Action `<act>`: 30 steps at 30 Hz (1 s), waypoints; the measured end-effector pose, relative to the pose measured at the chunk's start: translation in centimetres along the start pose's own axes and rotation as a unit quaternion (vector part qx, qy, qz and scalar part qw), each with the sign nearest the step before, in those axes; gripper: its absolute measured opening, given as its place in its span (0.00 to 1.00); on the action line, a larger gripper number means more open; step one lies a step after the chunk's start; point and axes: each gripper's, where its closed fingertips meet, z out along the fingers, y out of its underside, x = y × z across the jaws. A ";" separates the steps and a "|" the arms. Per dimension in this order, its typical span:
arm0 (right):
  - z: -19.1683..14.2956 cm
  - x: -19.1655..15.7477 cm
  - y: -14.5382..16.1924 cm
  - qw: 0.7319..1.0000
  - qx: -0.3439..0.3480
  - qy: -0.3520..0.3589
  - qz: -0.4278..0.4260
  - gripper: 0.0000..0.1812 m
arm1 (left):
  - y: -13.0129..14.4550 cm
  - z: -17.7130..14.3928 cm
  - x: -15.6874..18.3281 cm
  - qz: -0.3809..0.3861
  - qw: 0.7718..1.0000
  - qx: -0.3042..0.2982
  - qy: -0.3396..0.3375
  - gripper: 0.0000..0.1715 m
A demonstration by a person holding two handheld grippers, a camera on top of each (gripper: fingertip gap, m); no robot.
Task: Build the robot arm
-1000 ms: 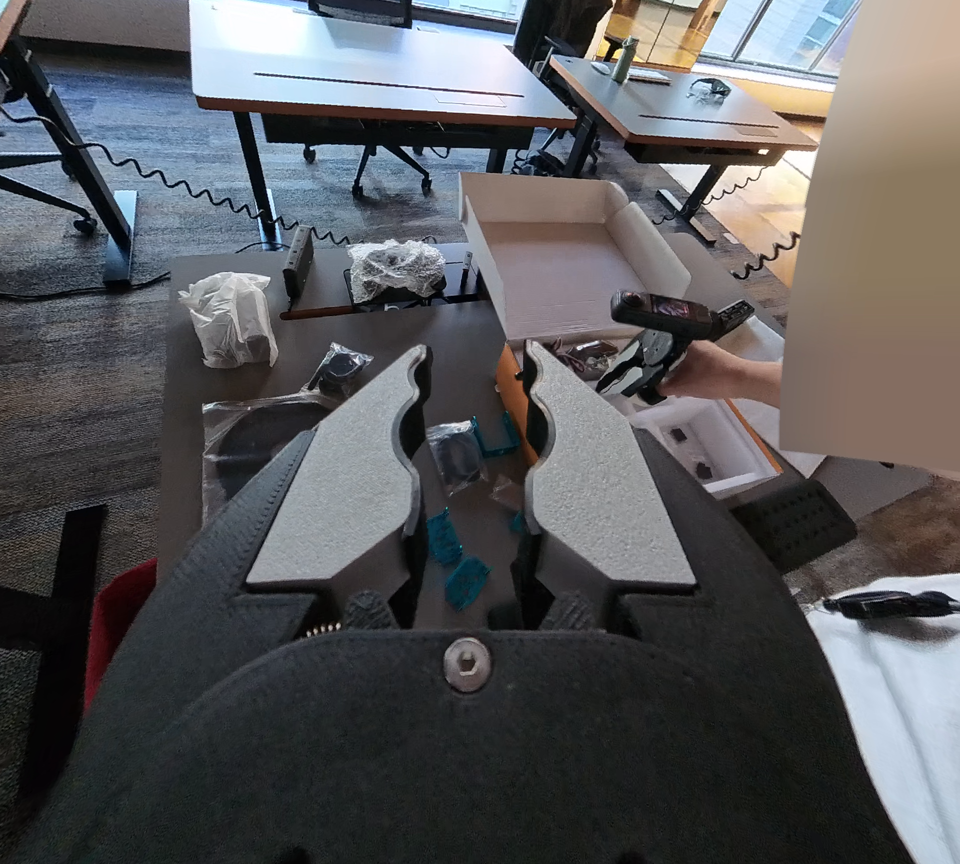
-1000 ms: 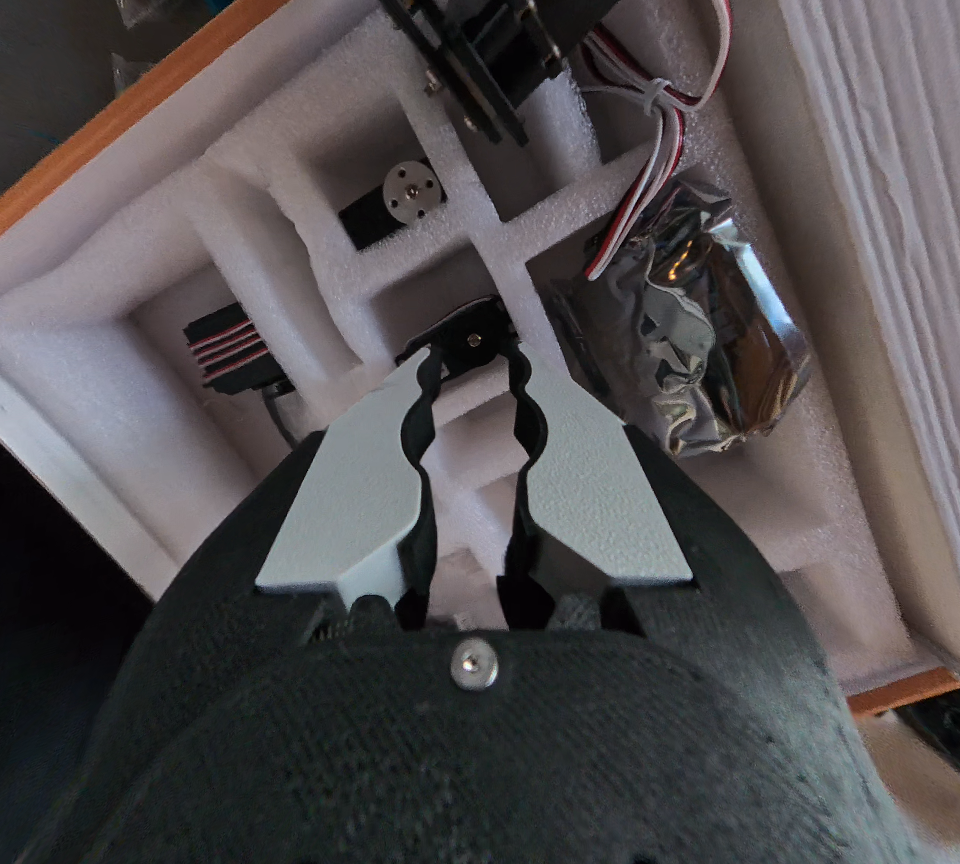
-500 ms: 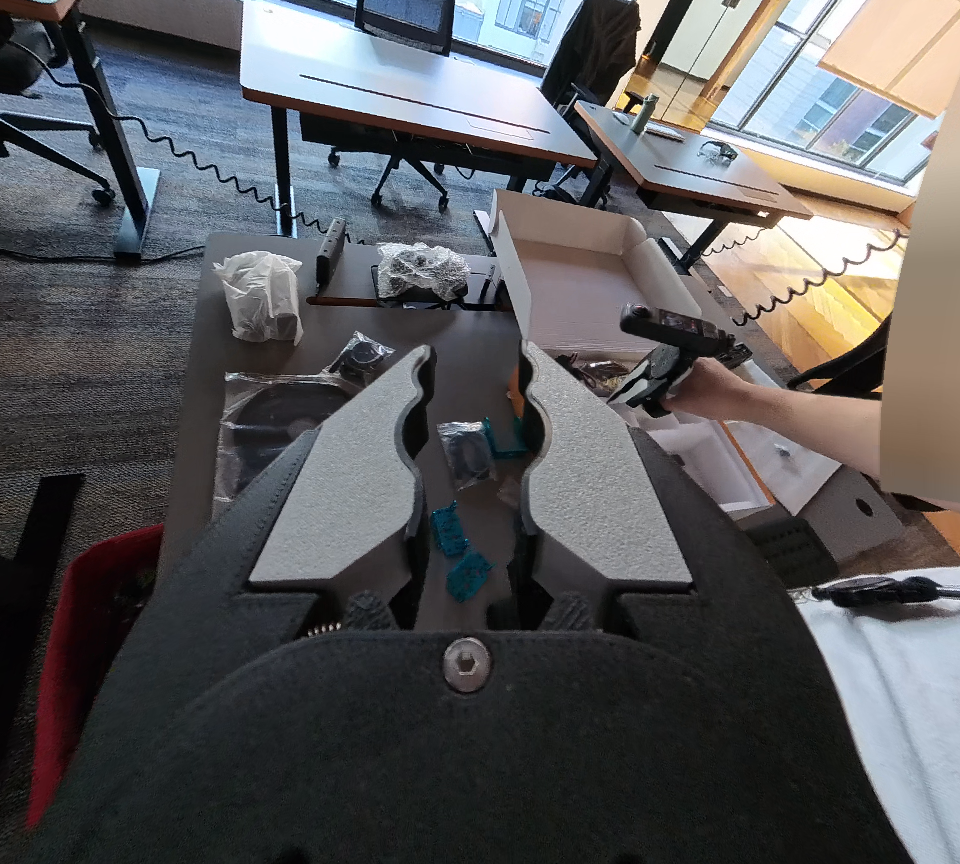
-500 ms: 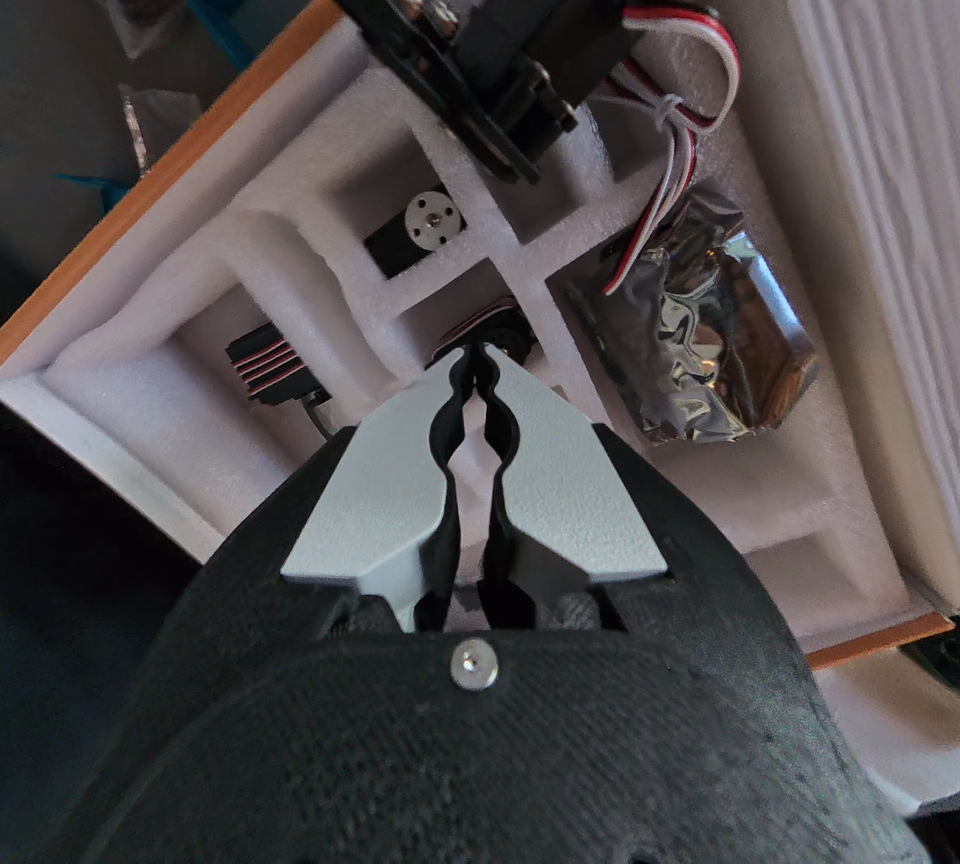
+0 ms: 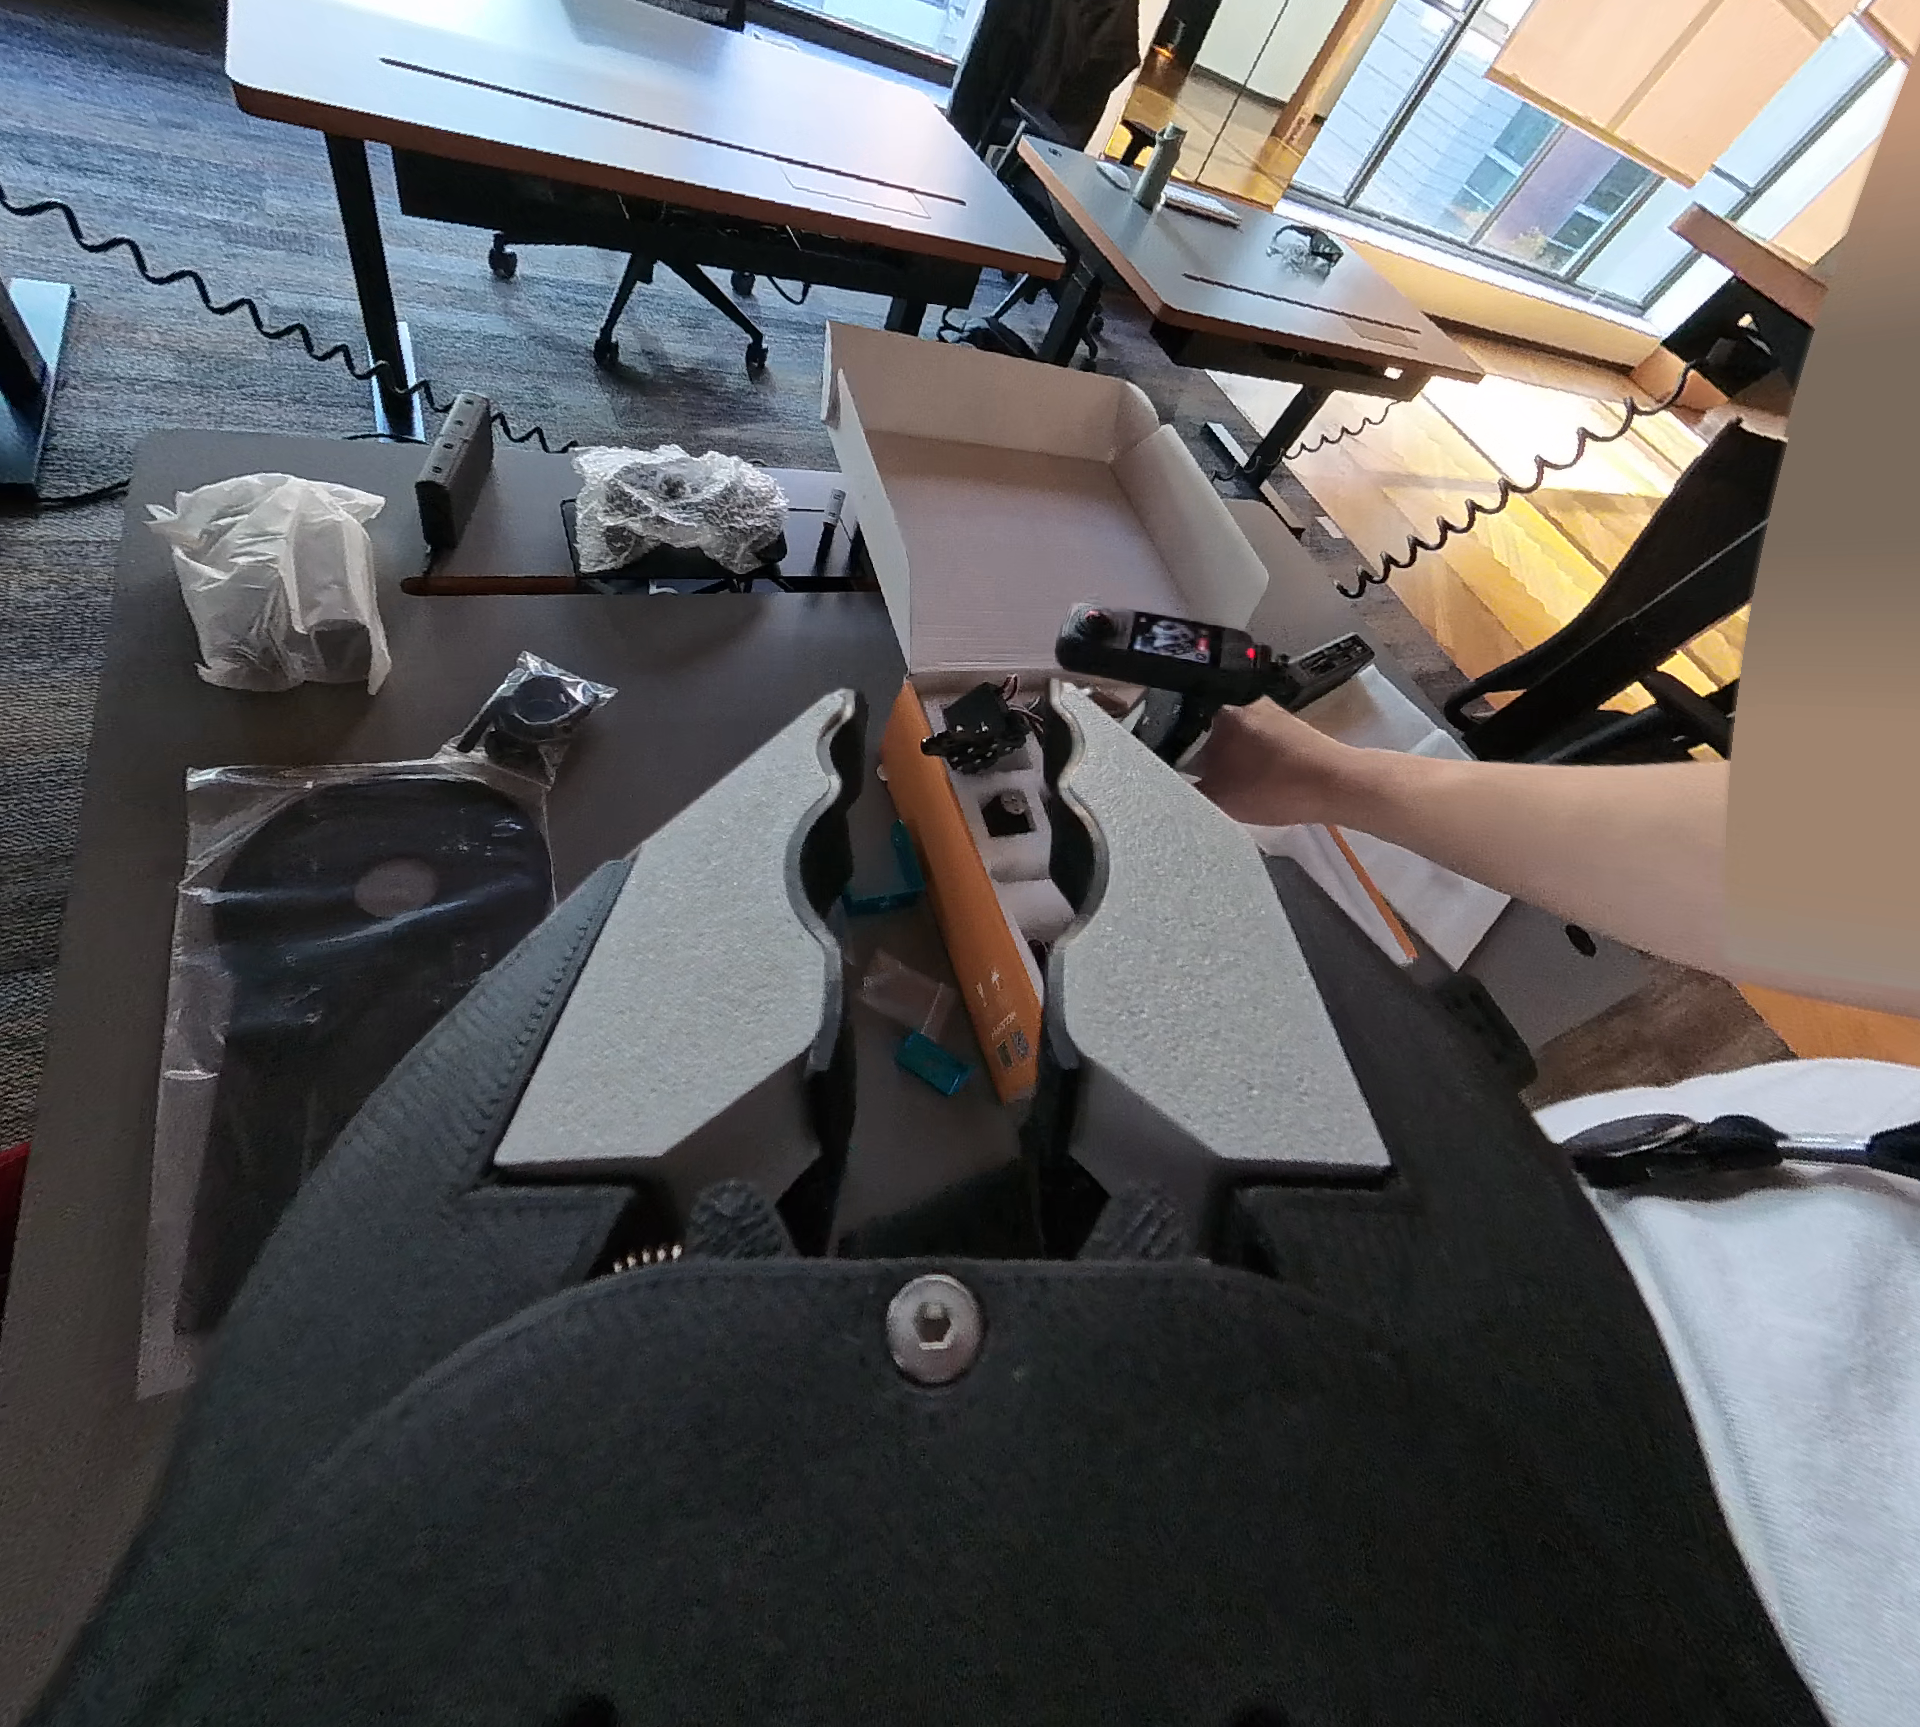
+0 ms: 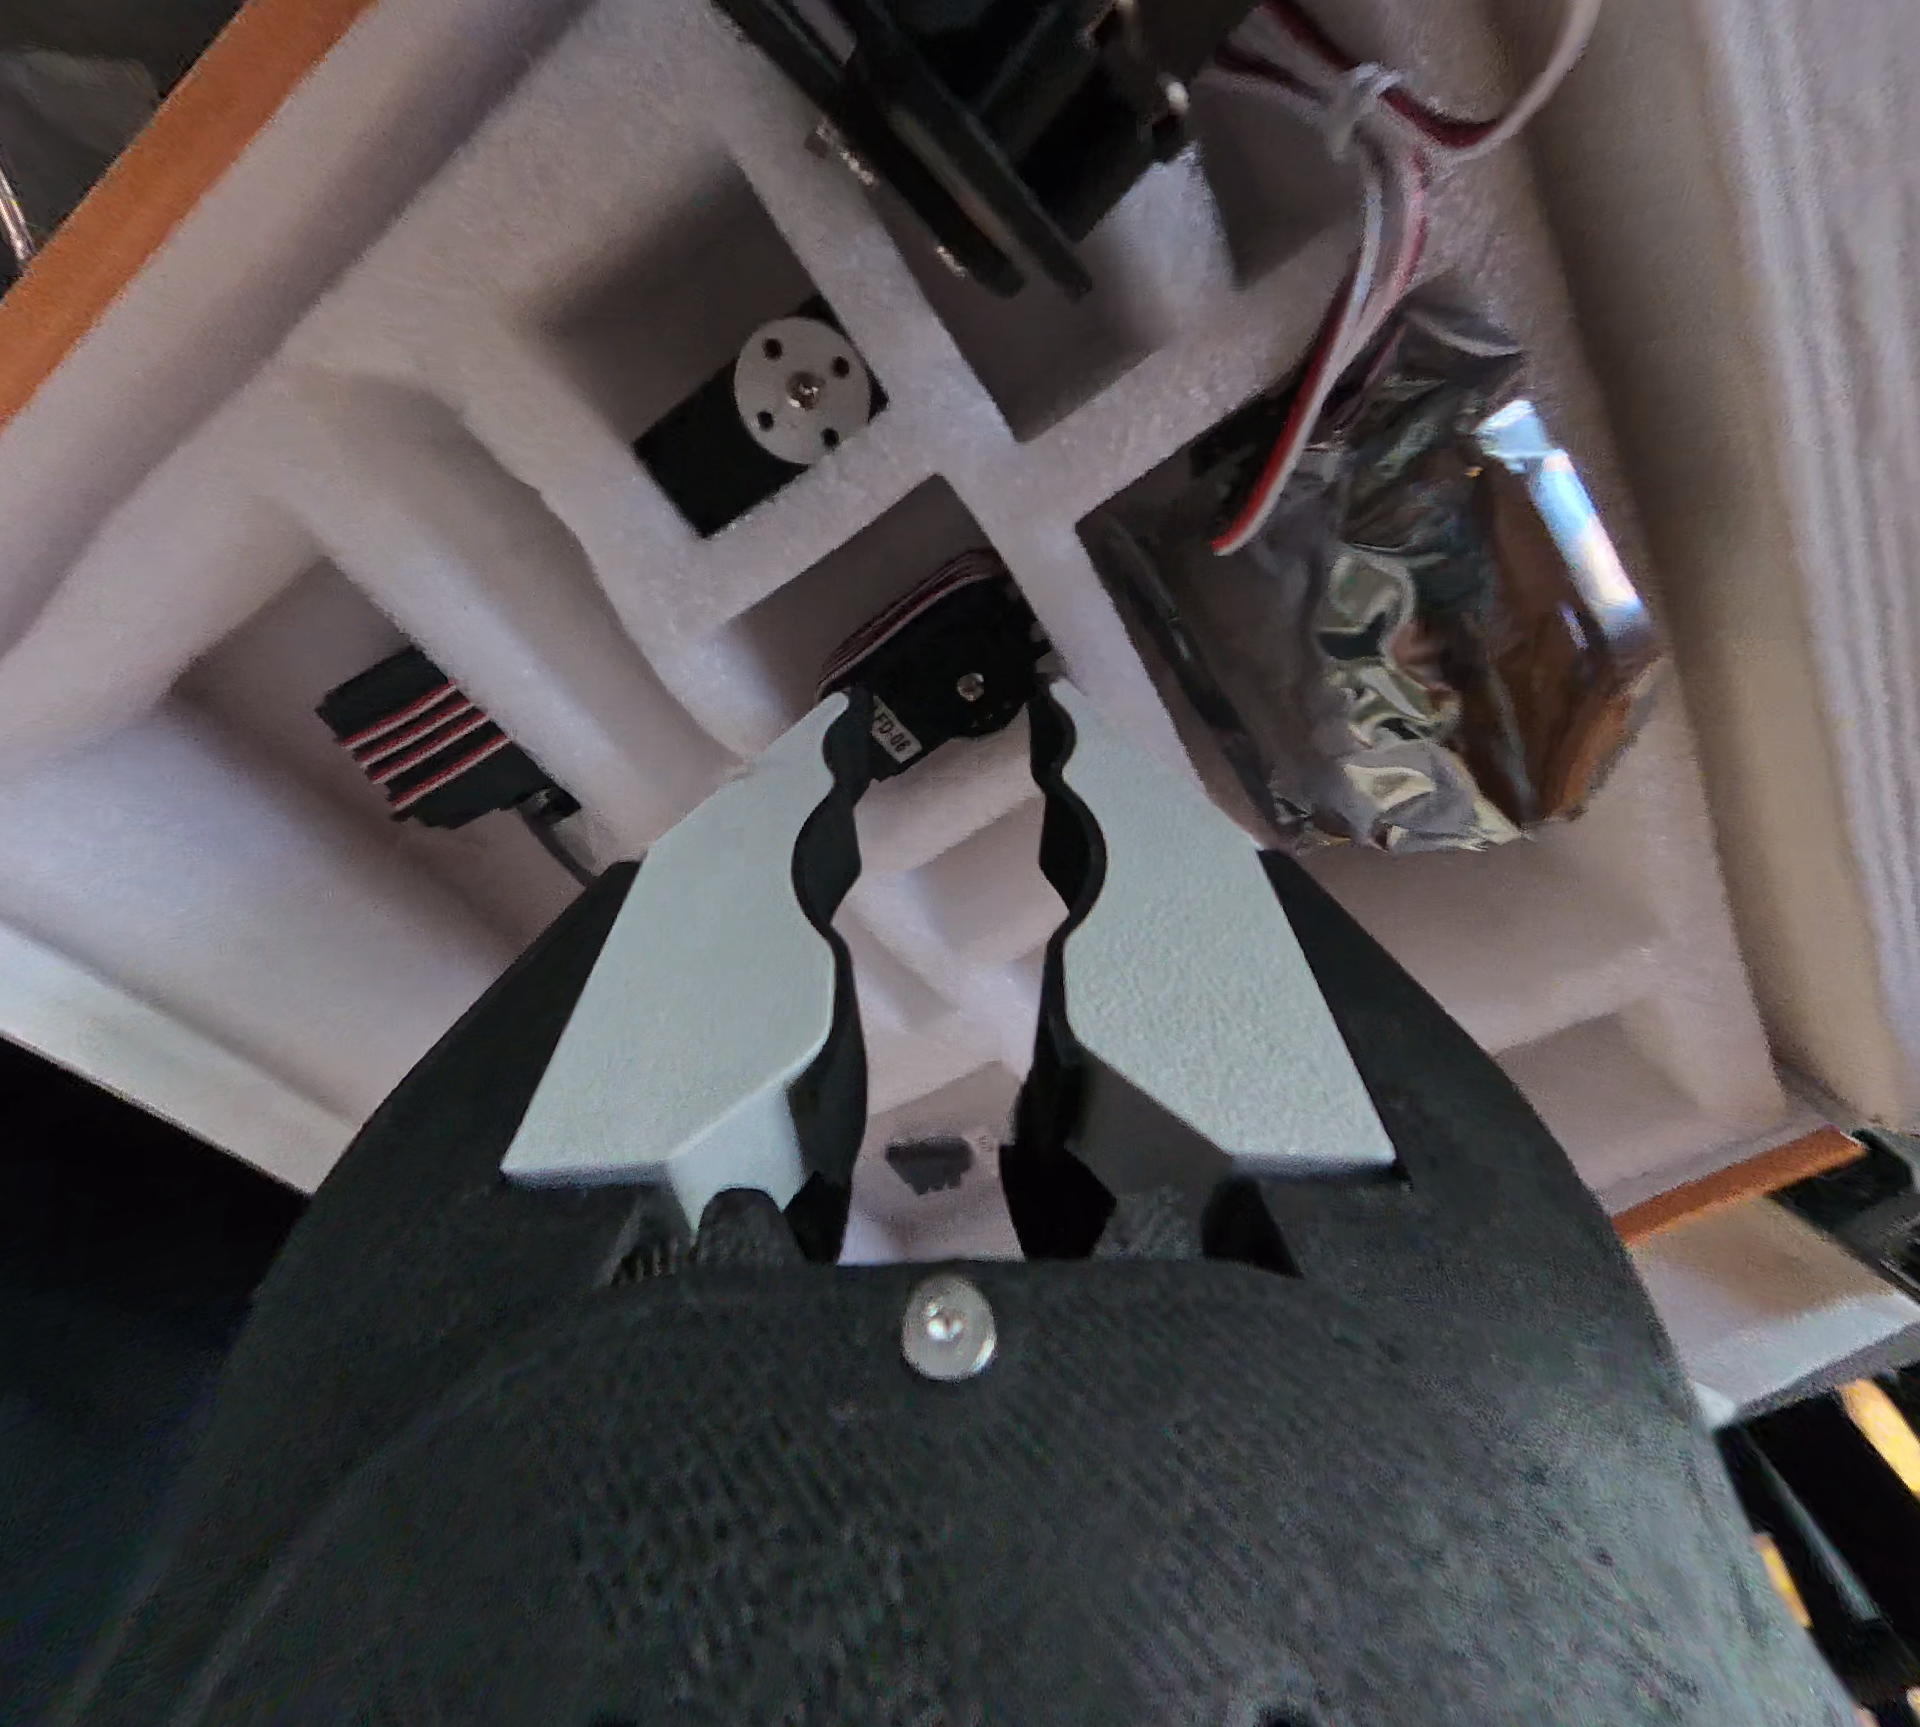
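My right gripper (image 6: 943,716) is open inside a white foam insert (image 6: 416,275) of an orange-edged box (image 6: 208,119). Its fingertips stand on either side of a small black servo (image 6: 951,675) in a foam pocket. Whether they touch it I cannot tell. Nearby pockets hold a servo with a white round horn (image 6: 800,394) and one with striped wires (image 6: 416,732). My left gripper (image 5: 956,711) is open and empty above the dark table (image 5: 675,659), over the box's orange side (image 5: 961,888). A person's hand (image 5: 1262,758) holds the right gripper over the box.
A black bracket assembly (image 6: 935,46) with red-white wires (image 6: 1382,223) and a silvery bag (image 6: 1434,638) lie in the foam. On the table are a white bag (image 5: 270,576), a bubble-wrapped bundle (image 5: 675,503), a bagged black disc (image 5: 364,877), teal pieces (image 5: 930,1059) and the open box lid (image 5: 1018,514). About 45 cm separates my left fingertips from my right. The white foam insert (image 6: 416,275) lies some 9 cm from my right tips, 40 cm from my left tips.
My right gripper shut half a second ago with the servo beyond its tips, and has opened again closer in around it. My left gripper has moved right, over the box edge.
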 end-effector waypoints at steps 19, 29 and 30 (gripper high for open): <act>-5.9 -1.0 -0.1 0.973 0.189 -0.101 0.087 0.03 | 5.5 4.1 1.1 -0.073 0.990 -0.055 0.111 0.22; -6.0 -1.1 1.6 0.964 0.186 -0.145 0.127 0.03 | 7.4 7.8 6.1 -0.128 0.962 -0.093 0.225 0.21; -6.8 -1.4 1.6 0.955 0.212 -0.167 0.128 0.02 | 7.5 7.8 6.3 -0.125 0.961 -0.096 0.227 0.21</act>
